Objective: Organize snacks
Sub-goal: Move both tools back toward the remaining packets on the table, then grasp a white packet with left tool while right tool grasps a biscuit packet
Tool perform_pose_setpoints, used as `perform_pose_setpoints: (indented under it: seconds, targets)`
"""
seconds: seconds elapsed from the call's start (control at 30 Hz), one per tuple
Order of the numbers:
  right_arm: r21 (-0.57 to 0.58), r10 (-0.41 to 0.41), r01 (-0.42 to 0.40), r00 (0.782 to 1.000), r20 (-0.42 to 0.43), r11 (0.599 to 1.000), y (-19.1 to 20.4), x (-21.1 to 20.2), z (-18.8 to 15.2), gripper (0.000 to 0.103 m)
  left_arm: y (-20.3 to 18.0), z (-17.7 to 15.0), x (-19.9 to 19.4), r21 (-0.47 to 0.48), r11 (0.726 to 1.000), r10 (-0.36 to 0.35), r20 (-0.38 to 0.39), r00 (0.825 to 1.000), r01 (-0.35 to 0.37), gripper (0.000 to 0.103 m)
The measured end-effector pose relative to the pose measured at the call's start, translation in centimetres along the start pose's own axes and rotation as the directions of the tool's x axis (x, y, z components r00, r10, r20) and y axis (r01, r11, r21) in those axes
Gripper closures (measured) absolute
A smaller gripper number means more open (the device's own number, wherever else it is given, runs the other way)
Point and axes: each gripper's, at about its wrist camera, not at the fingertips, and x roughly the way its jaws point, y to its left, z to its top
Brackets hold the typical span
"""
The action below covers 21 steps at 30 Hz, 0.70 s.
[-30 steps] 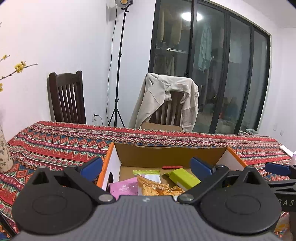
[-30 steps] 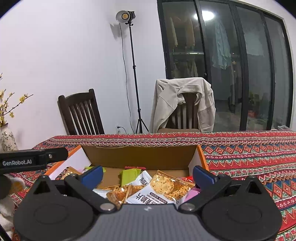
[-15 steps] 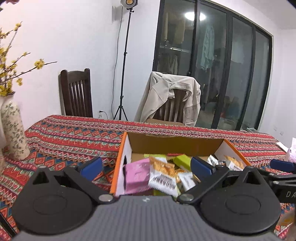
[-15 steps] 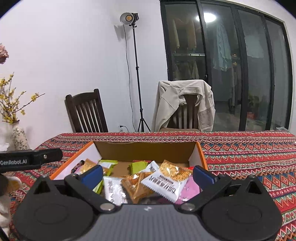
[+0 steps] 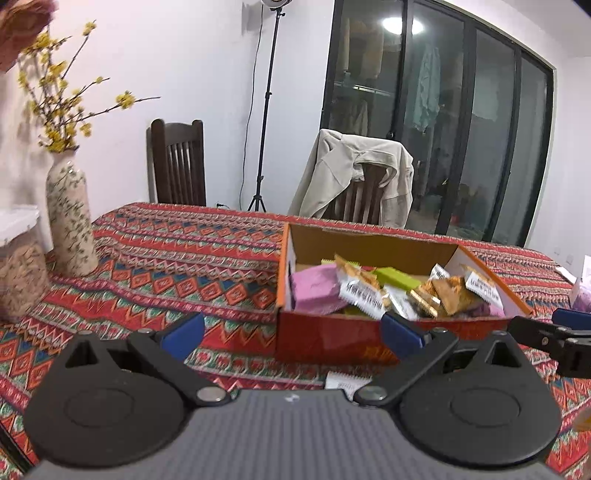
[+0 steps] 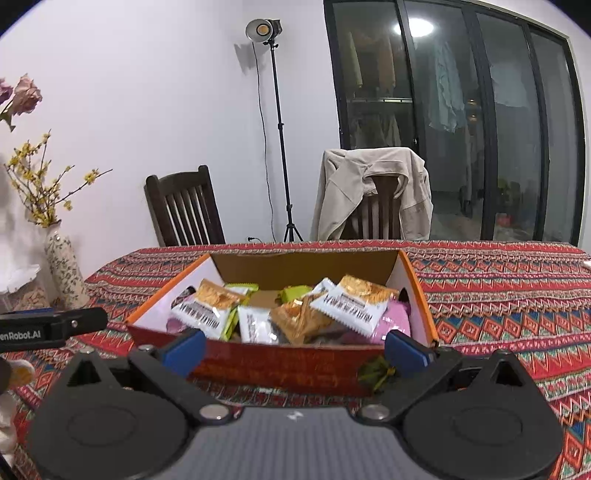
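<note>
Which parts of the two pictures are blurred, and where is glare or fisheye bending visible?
Left wrist view: the snack packets in the orange cardboard box are motion-smeared; the dark glass doors reflect a ceiling lamp and bow outward. Right wrist view: the box's red front wall is soft; the studio lamp on a tripod glows, the door frames curve.

A home dining room: patterned tablecloth (image 5: 192, 258); wooden chairs (image 6: 184, 210); flower vase (image 5: 70, 225).

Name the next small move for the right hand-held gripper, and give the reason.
Probably lower the right hand-held gripper, which is open and empty, toward the green wrapper lying on the tablecloth just outside the snack box, near its right front corner. The other packets already sit inside.
</note>
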Motion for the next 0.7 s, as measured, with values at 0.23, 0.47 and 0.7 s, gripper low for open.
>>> perform_pose_setpoints:
  seconds: [0.23,0.47,0.7]
  targets:
    - [-0.005,0.007,-0.007,1.000,-0.027,1.000,0.8,-0.7,-1.9,0.000,1.6,-2.2,-0.8,-0.001,1.000,0.017,-0.031,0.999,-0.017,0.000]
    - [-0.012,0.017,-0.018,0.997,-0.072,1.000,1.6,-0.5,-3.5,0.000,2.6,-3.7,-0.8,0.008,1.000,0.025,-0.060,0.998,-0.024,0.000]
    - [-0.036,0.013,-0.019,0.988,-0.153,0.999,3.4,1.6,-4.5,0.000,3.3,-4.7,0.4,-0.008,1.000,0.022,-0.094,0.995,-0.022,0.000]
